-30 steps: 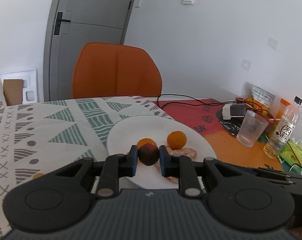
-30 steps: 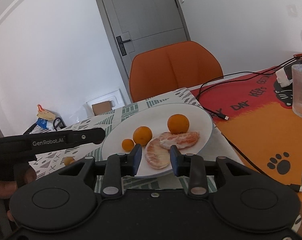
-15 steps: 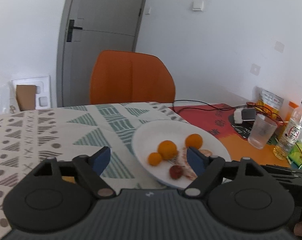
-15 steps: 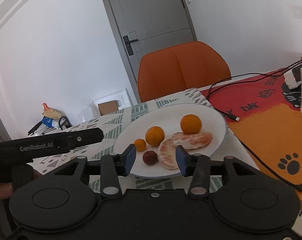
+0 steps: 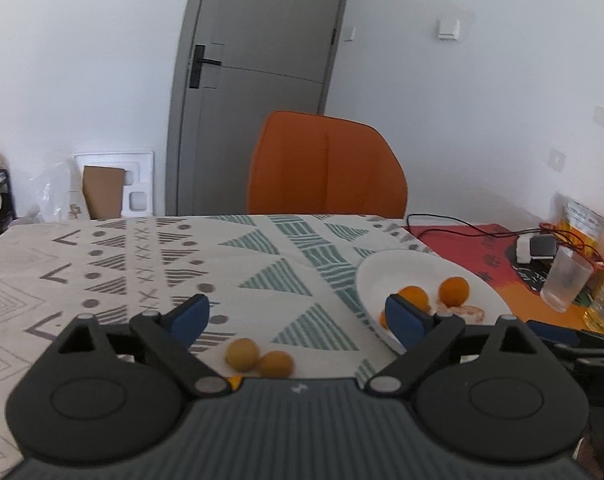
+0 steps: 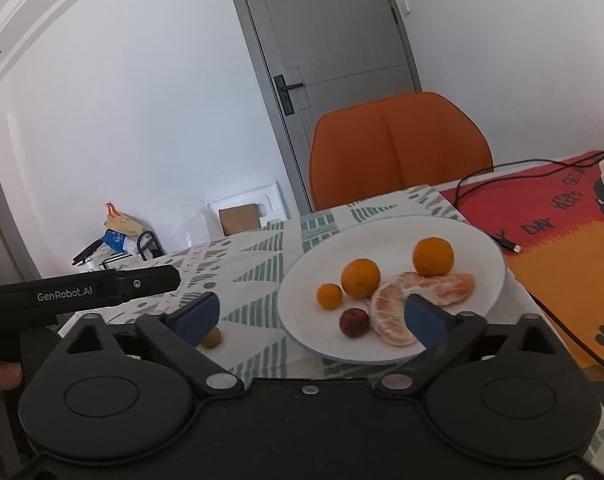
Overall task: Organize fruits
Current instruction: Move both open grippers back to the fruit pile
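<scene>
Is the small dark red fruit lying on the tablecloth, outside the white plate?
No, in the right wrist view the dark red fruit lies on the white plate, beside the peeled orange segments.

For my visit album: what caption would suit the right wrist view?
Open right gripper facing a white plate of two oranges, a kumquat, a dark red fruit and peeled citrus segments.
</scene>
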A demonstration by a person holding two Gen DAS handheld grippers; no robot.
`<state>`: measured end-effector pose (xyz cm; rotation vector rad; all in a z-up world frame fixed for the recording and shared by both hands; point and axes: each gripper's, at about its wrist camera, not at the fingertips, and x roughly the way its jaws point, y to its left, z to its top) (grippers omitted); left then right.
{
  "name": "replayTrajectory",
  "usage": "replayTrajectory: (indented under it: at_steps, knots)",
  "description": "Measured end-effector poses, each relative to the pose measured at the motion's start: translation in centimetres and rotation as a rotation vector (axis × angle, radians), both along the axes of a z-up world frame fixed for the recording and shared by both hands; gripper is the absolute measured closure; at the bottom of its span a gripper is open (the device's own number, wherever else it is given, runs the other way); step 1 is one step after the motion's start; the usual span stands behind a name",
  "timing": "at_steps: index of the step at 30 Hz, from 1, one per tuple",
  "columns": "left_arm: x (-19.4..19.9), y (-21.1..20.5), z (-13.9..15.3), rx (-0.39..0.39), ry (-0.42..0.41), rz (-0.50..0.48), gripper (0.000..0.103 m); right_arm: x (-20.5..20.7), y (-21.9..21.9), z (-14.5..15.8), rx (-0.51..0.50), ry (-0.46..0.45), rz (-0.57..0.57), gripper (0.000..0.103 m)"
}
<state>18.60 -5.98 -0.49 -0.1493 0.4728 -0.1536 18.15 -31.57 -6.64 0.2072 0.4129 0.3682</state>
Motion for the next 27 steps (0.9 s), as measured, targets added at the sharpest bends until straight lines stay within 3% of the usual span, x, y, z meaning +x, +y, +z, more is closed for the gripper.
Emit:
replayTrajectory:
  at_steps: [20,27]
  knots:
    - [-2.7,5.1,-0.6,-0.022,0.015,0.076,0.009,-0.2,4.1,0.1,-0.005,0.003,0.064,0.000]
    - [-3.0,6.1,-1.1,-0.030,0.060,0.065,0.009,-0.2,5.7,-0.2,-0.015,0.013,0.104,0.000]
